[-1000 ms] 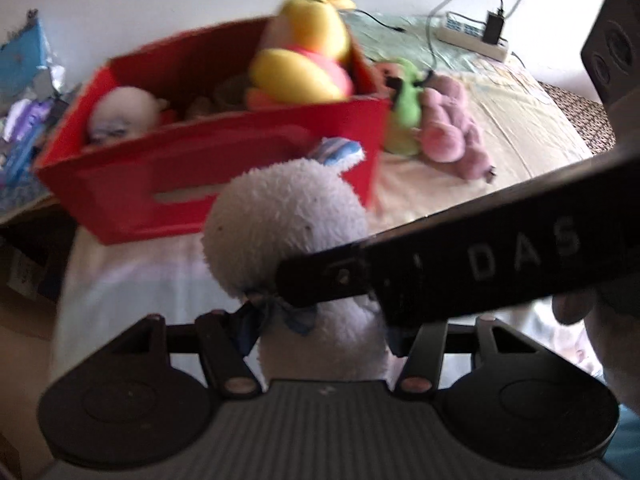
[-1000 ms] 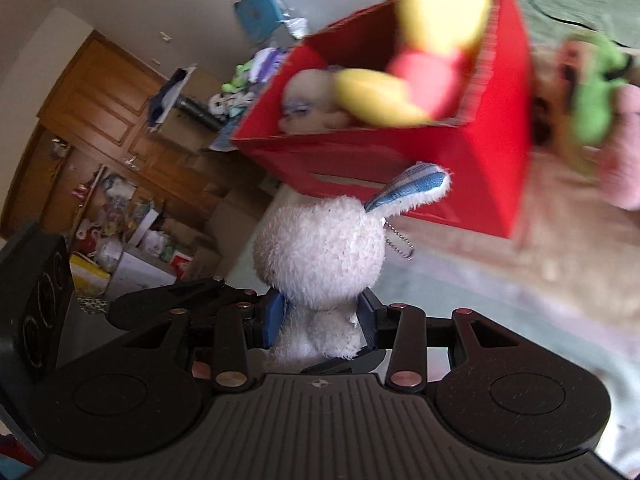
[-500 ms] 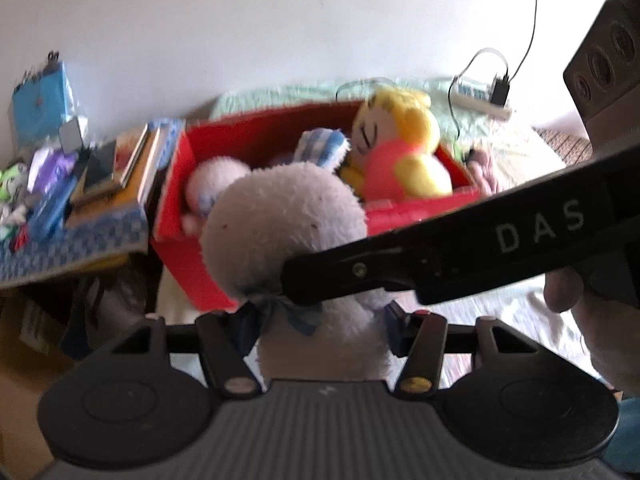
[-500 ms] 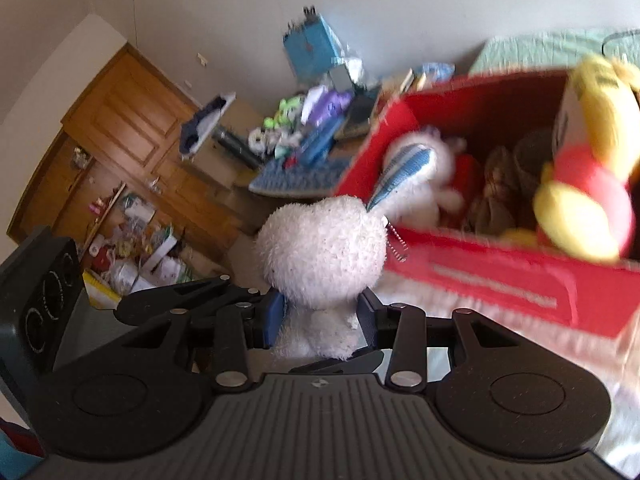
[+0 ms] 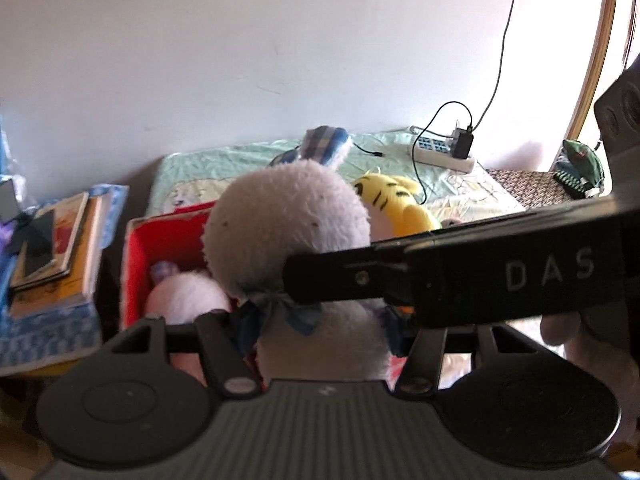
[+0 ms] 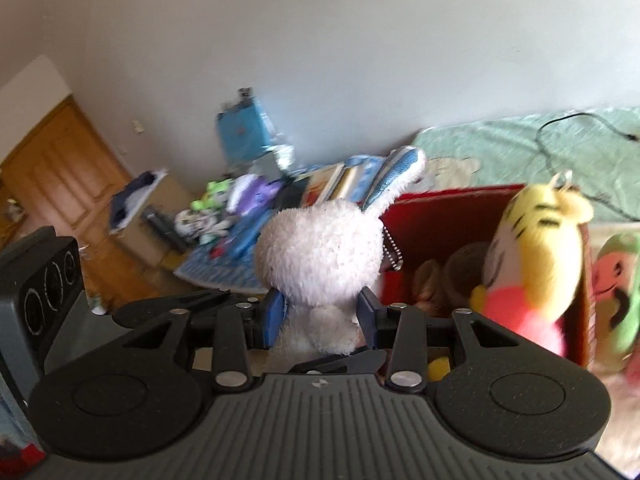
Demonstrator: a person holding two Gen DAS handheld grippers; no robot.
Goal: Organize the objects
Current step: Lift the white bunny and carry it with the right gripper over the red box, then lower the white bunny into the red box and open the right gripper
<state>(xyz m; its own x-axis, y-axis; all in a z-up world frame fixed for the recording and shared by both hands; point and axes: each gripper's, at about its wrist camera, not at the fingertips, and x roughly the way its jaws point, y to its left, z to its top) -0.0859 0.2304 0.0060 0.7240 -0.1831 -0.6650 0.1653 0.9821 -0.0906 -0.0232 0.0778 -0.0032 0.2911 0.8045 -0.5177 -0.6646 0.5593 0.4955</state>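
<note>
A white plush rabbit [image 6: 320, 252] is seen clamped at its body between the blue pads [image 6: 275, 316] of the right hand-held gripper [image 6: 320, 318]; the jaws are closed in part, only as far as the plush body allows. The rabbit is upright, with one blue checked ear [image 6: 394, 174] pointing toward 1 o'clock. A ball chain [image 6: 390, 252] hangs at its 3 o'clock side.

In the left wrist view the same rabbit [image 5: 288, 236] is held between the fingers of the left hand-held gripper [image 5: 320, 320] as well, at the body below a blue ribbon bow [image 5: 280, 308]. The jaws are closed against the plush. A black finger marked "DAS" [image 5: 480, 276], part of the right tool, crosses the rabbit from 3 o'clock. Part of a hand [image 5: 576, 344] shows at 4 o'clock.

The rabbit is held above the near end of a red storage box [image 6: 440, 216]. In the box are noted a yellow striped plush with a pink body [image 6: 536, 256], a brown plush [image 6: 444, 276] and, in the left view, a white round plush [image 5: 184, 296]. A green plush [image 6: 620, 280] lies outside the box at 3 o'clock, blurred.

The box stands on a bed with a pale green sheet [image 5: 224, 168]. A white power strip [image 5: 444, 152] with a black charger lies at the bed's far edge. A stack of books [image 5: 52, 248] is noted at 9 o'clock of the box.
</note>
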